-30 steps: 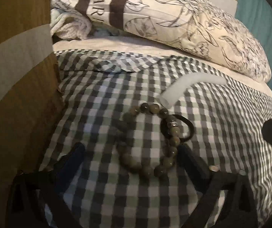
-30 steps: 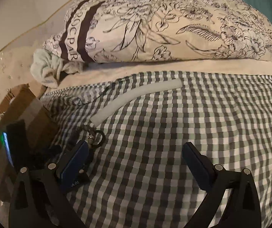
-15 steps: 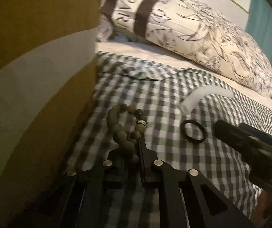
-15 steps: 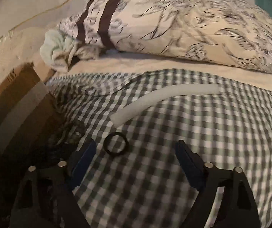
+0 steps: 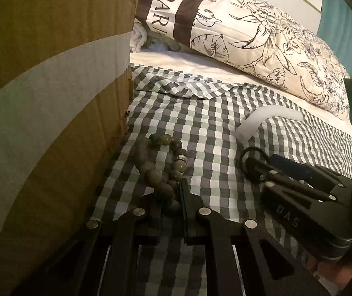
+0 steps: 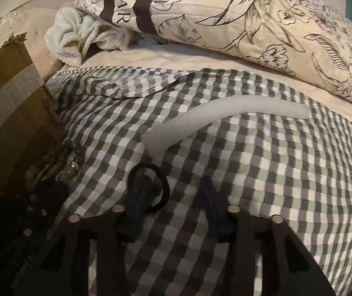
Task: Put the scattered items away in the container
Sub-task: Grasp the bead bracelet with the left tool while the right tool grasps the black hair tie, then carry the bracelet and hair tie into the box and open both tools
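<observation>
The left gripper (image 5: 173, 197) has its jaws pressed together on one side of the bracelet of round grey-green stone beads (image 5: 162, 165), and most of the loop hangs forward from the pinch, just beside the wall of the brown cardboard box with a pale tape stripe (image 5: 52, 79). The grip holds only a few beads, so the round stones can roll out of the pads when the bracelet is lifted over the box edge, and the free loop may catch on the torn cardboard corner. The right gripper (image 6: 173, 197) has its jaws spread, with the left finger (image 6: 136, 204) lying across the thin black elastic hair ring (image 6: 148, 187) on the green, grey and white checked bedsheet (image 6: 274, 172). I judge that when these jaws come together the ring may be pushed aside or only one strand taken, and the soft sheet can be pinched with it. The bent white foam tube (image 6: 215, 118) lies just beyond the ring and can be knocked. The two grippers are near each other and may collide.
</observation>
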{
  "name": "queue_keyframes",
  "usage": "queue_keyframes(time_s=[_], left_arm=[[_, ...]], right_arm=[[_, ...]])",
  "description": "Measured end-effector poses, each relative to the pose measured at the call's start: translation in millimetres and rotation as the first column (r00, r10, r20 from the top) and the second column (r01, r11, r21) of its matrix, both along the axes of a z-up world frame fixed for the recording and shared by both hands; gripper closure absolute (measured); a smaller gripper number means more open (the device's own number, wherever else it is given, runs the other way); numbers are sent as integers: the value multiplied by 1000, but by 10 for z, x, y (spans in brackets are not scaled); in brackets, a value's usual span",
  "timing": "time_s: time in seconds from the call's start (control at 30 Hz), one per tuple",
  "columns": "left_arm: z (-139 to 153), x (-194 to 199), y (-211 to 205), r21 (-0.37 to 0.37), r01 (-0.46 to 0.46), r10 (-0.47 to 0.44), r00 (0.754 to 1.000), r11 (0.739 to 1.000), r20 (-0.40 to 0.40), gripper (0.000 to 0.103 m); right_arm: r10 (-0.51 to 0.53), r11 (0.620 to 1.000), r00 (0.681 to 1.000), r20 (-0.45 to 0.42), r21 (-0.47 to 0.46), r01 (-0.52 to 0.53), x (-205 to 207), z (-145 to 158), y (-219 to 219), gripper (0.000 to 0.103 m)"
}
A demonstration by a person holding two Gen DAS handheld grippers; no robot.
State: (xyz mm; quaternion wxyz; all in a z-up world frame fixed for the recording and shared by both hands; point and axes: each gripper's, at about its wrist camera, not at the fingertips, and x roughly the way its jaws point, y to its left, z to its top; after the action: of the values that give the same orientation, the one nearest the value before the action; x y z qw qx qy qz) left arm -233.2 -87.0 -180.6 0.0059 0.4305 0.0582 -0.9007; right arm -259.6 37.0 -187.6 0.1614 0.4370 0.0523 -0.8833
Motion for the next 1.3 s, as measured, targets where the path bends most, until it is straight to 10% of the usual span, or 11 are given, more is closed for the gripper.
queue_keyframes(time_s=[0.07, 1.3], left_arm=[[11, 15, 2, 2, 1, -1, 1000, 1000, -2, 92], [1567, 1688, 31, 44, 48, -39, 980, 998, -195, 92]], right_arm=[[4, 1000, 1000, -4, 9, -4, 64, 44, 28, 100], [130, 981, 974, -186, -120, -154, 2042, 1816, 346, 100]])
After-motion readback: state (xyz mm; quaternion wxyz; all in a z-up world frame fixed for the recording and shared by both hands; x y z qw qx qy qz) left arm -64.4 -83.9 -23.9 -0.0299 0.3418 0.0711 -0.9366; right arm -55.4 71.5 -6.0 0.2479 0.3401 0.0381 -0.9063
